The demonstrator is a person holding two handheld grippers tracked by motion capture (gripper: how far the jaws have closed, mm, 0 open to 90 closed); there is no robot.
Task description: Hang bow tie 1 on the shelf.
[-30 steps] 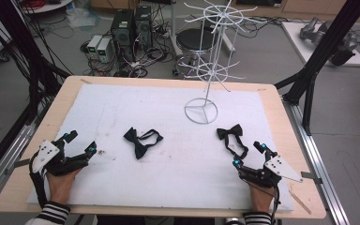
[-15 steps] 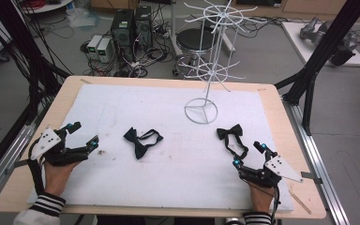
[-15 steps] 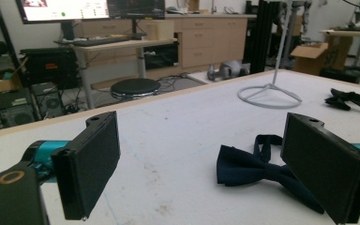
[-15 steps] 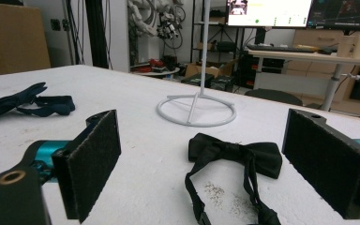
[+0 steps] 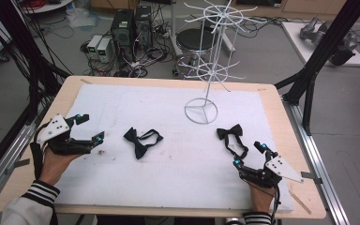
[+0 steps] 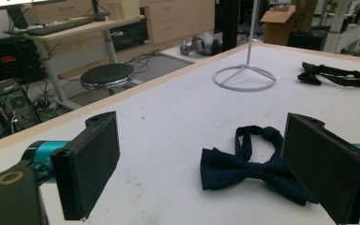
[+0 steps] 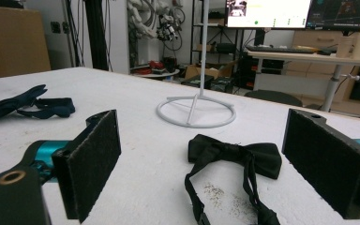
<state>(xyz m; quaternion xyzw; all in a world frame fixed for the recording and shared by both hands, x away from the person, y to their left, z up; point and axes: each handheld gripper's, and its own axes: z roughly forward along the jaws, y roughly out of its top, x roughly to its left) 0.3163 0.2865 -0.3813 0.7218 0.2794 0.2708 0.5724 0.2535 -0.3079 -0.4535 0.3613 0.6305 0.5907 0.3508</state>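
The left claw (image 5: 88, 127) hangs over the near-left part of the counter (image 5: 272, 96), jaws spread wide, gripping nothing. From its own camera the two jaws are flat black slabs faced with a coarse, foam-like pad, and between them lies the navy bow tie (image 6: 258, 166): soft matte fabric, a pinched knot in the middle, its strap curled into a loop behind. In the high view that navy bow tie (image 5: 141, 141) lies flat on the white felt-like mat (image 5: 168, 164), just to the right of the left claw and apart from it.

Over on the other side, the right claw (image 5: 249, 154) is released too, jaws wide, low over the near-right part of the mat. The black bow tie (image 5: 229, 133) lies just ahead of it, its thin strap trailing back toward the jaws; the right gripper view shows the black bow tie (image 7: 236, 154) with a slight sheen and dark crumbs on the mat beside the strap.

Behind both, the white wire stand (image 5: 201, 110) rests on its round ring base, thin pole upright, spindly arms fanning out above.

Against half a second ago, the left claw has slid rightward and forward, closer to the navy bow tie. The right claw and both ties are unmoved.
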